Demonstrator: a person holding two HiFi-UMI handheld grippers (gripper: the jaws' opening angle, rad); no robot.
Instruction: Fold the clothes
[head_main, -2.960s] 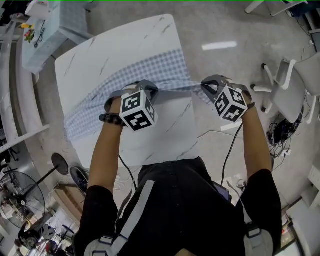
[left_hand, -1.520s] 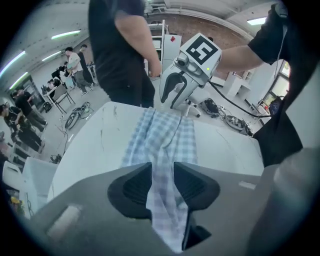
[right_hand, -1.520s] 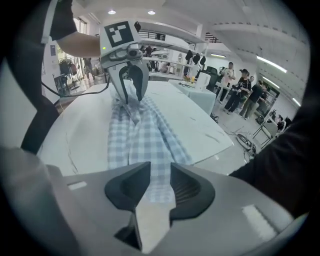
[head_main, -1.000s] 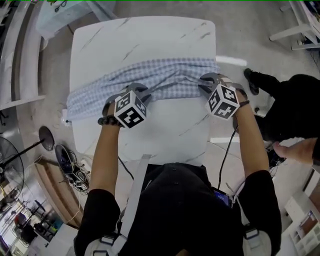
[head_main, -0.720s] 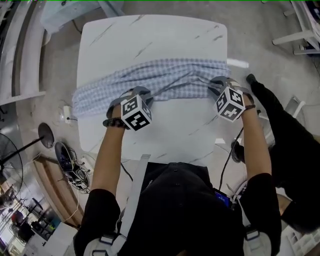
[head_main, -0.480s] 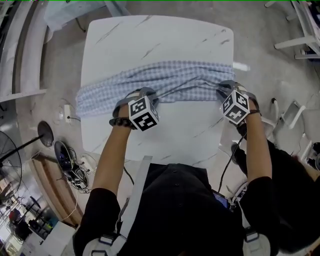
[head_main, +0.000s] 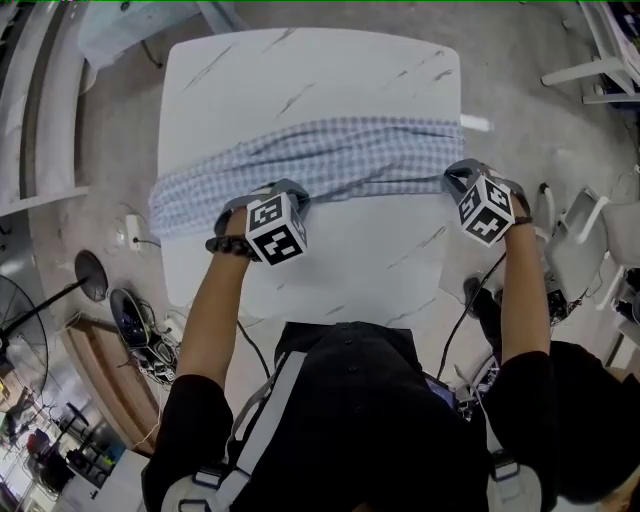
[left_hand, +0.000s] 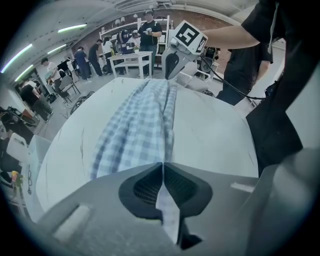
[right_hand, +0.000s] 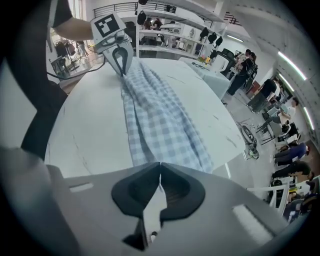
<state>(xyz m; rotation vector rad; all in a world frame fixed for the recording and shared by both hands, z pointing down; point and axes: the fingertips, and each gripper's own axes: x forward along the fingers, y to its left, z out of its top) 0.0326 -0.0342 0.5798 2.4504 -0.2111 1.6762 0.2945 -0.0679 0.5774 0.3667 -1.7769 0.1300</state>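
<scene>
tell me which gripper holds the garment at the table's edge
The right gripper, pinching the checked garment at the table edge; the left gripper pinches it mid-table.

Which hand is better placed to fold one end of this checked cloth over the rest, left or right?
Probably right. The right gripper, jaws just closed, pinches the checked cloth at its end by the table edge; the left gripper, also just closed, holds it mid-length.

Person wearing black short-sleeved top (head_main: 350, 420); grey stripe (head_main: 268, 405) running down left front. Dark bead bracelet (head_main: 226, 244) circling left wrist. Grey left claw (left_hand: 162, 165) and right claw (right_hand: 160, 167) each carrying white cube (head_main: 276, 228) with black square marks. Thin black cable (head_main: 459, 320) trailing from right claw.
</scene>
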